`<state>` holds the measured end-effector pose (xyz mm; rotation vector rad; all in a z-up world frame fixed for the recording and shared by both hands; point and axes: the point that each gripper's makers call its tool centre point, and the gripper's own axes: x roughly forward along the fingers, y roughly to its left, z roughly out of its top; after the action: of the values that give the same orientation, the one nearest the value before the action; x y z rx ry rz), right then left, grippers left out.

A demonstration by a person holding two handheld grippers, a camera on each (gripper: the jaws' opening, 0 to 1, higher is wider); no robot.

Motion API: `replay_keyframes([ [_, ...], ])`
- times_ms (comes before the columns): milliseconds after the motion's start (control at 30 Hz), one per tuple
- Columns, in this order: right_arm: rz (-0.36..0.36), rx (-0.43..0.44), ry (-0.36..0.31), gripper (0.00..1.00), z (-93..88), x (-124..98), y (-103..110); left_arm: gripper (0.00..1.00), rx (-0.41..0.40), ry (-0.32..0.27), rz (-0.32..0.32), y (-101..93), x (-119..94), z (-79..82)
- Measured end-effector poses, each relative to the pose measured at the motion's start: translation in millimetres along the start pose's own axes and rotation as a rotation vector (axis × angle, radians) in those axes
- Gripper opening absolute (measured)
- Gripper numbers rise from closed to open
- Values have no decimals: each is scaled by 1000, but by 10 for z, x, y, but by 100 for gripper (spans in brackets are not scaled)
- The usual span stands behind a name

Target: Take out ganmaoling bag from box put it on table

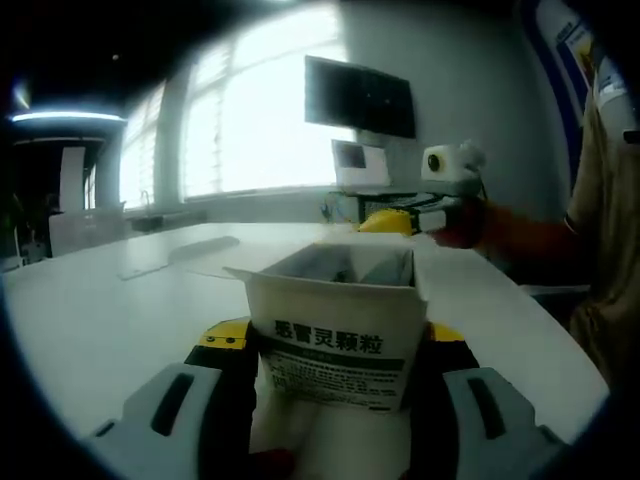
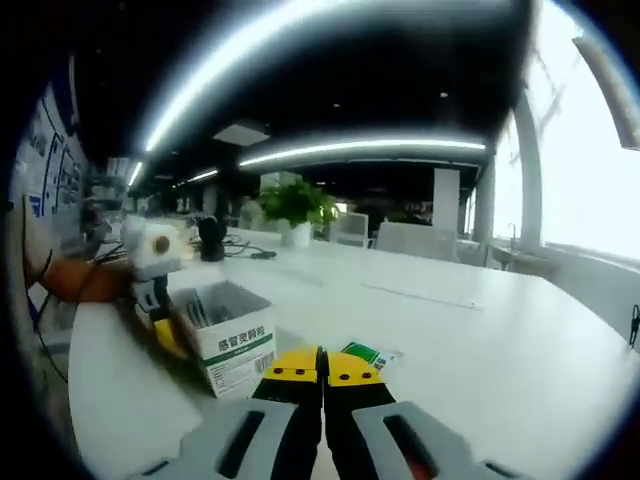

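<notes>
Left gripper view: box point(image 1: 335, 325) clamped between the left gripper point(image 1: 335, 400) jaws at 6 o'clock, flaps open, bags point(image 1: 355, 268) upright inside; right gripper point(image 1: 425, 220) hovering at 1 o'clock over the table point(image 1: 100, 320). Right gripper view: right gripper point(image 2: 322, 385) jaws pressed together on nothing at 6 o'clock, a green bag point(image 2: 362, 353) just past the tips, possibly already lying out, edge too small to confirm; box point(image 2: 232, 335) at 8 o'clock, gripped by the left gripper point(image 2: 165, 325). Best done by steadying the box and pinching one bag's top edge.
</notes>
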<state>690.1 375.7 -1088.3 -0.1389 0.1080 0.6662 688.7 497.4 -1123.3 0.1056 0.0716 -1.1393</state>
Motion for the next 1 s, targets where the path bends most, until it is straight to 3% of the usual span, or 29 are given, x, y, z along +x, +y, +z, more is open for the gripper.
replay_keyframes([
  [300,46,-3,-7,0,-116,-164,227,51,-2,1,1,-1,1,-1],
  [667,40,-10,-31,0,-216,-341,286,51,-6,3,2,0,-1,-3],
  [1000,92,40,-81,0,-218,-398,320,51,-6,3,1,-2,-2,-4],
])
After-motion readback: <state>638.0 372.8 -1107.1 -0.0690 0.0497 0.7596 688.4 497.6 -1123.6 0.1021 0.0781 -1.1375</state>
